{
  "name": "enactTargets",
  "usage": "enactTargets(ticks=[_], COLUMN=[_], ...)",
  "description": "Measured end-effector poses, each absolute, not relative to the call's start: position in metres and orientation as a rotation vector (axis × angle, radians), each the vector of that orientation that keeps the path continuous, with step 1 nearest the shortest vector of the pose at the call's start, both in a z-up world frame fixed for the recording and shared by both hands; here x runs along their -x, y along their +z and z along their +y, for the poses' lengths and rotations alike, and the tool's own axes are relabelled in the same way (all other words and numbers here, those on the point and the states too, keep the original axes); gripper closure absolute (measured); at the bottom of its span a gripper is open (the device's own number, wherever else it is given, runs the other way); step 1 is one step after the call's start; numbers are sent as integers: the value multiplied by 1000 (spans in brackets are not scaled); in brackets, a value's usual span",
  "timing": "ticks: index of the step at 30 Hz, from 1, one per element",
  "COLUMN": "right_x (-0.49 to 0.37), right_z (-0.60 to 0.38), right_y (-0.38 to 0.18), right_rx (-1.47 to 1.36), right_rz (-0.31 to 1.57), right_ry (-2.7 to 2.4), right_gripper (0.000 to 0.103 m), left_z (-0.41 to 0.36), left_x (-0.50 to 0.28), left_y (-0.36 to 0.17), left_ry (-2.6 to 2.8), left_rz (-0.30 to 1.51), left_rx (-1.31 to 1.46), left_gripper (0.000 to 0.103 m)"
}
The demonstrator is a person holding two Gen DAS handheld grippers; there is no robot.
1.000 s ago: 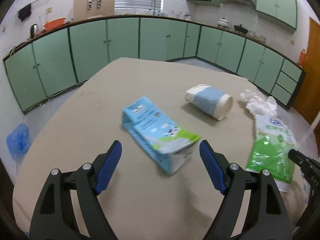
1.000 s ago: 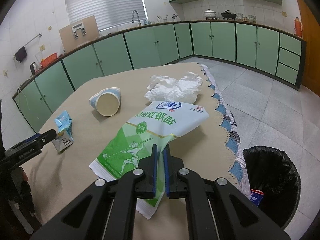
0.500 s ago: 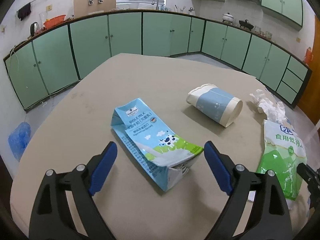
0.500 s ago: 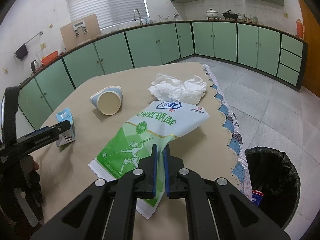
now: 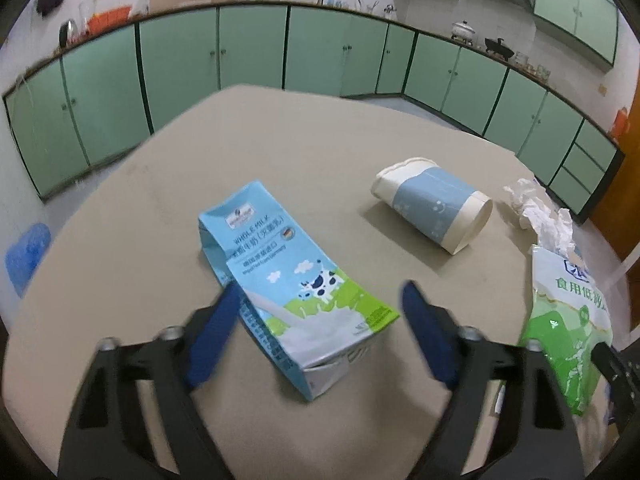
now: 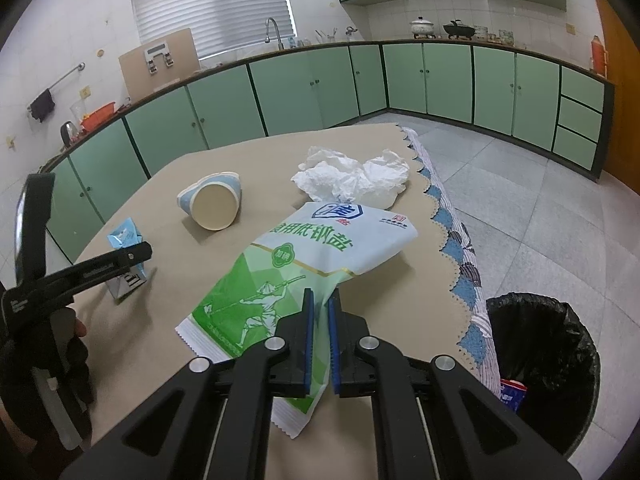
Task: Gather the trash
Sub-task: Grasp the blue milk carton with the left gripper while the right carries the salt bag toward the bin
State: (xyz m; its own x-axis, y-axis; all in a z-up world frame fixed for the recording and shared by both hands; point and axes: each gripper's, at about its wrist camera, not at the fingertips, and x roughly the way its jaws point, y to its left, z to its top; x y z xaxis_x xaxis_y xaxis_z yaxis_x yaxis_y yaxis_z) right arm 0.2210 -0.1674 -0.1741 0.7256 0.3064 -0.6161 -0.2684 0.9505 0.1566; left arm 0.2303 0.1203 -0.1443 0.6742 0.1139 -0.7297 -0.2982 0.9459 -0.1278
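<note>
Meanwhile, the right gripper (image 6: 318, 332) has its blue pads pinched tight on the near edge of a green-and-white bag (image 6: 304, 268), which lies on the tan table (image 6: 256, 160) with its far end towards a heap of crumpled white paper (image 6: 352, 178). The left gripper (image 5: 320, 320) is spread wide, its two blue fingers (image 5: 212, 340) straddling the near end of a light-blue milk carton (image 5: 292, 280) lying flat on the tabletop; whether either finger touches it cannot be told. Beyond the carton a blue-and-cream paper cup (image 5: 434, 204) rests on its side, mouth turned to the right gripper. On the tiled floor just beside the table's scalloped edge stands a bin (image 6: 544, 368) lined with a black bag, a small wrapper inside. Green cabinets (image 6: 312, 92) ring the kitchen behind.
</note>
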Motion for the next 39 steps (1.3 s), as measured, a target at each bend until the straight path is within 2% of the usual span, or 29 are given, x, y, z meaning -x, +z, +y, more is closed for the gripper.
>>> enactTargets(ticks=[1, 6, 9, 39], right_x=[-221, -220, -218, -186], right_z=[-168, -168, -169, -211], right_y=[-174, -174, -170, -116], right_rx=[-58, -58, -56, -65], right_rz=[689, 687, 674, 546], right_ry=[317, 322, 330, 262], right_gripper=[96, 96, 97, 98], left_z=[122, 127, 122, 6], left_x=[-231, -222, -214, -169], left_y=[-145, -142, -138, -87], left_ry=[230, 198, 177, -123], left_rz=[801, 759, 740, 579], left_rx=[258, 289, 261, 122], left_gripper=[35, 54, 57, 58])
